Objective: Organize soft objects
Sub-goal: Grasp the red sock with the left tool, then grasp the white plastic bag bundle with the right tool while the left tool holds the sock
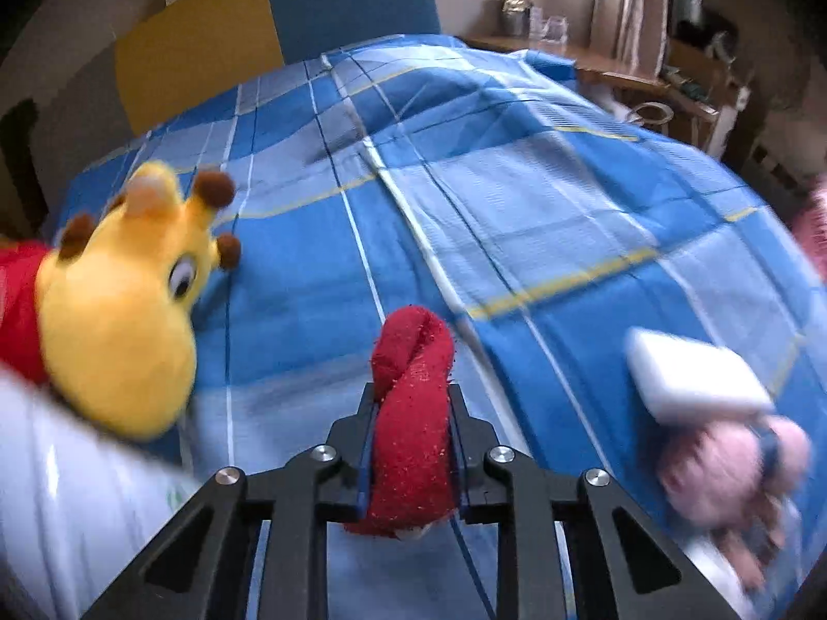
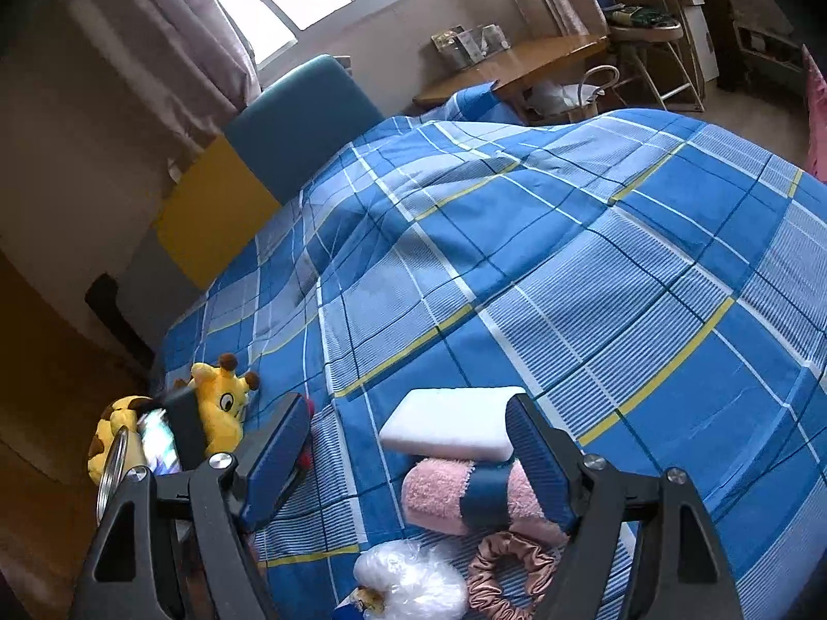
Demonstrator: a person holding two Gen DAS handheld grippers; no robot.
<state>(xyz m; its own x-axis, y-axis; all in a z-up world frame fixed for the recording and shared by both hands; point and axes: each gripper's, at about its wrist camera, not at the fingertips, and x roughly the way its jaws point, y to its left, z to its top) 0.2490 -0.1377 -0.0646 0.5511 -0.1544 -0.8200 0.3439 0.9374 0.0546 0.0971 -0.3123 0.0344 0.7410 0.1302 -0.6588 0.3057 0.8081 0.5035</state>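
Note:
My left gripper (image 1: 412, 393) is shut on a red fuzzy cloth roll (image 1: 413, 429), which sticks up between the jaws over the blue checked quilt (image 1: 517, 206). To its left lies a yellow giraffe plush (image 1: 119, 320) with a red collar. To its right are a white sponge block (image 1: 692, 377) and a pink towel roll (image 1: 723, 470), both blurred. My right gripper (image 2: 406, 403) stands open above the white sponge block (image 2: 449, 423) and the pink towel roll (image 2: 439, 496) with its blue band, touching neither. The giraffe plush (image 2: 222, 403) lies at the quilt's left edge.
A pink-brown scrunchie (image 2: 511, 573) and a crinkled clear plastic bag (image 2: 408, 584) lie near the quilt's front edge. A blue and yellow headboard (image 2: 289, 124) stands behind the bed. A wooden desk (image 2: 517, 67) and a chair stand at the back right. A blurred white sheet (image 1: 77, 491) is at lower left.

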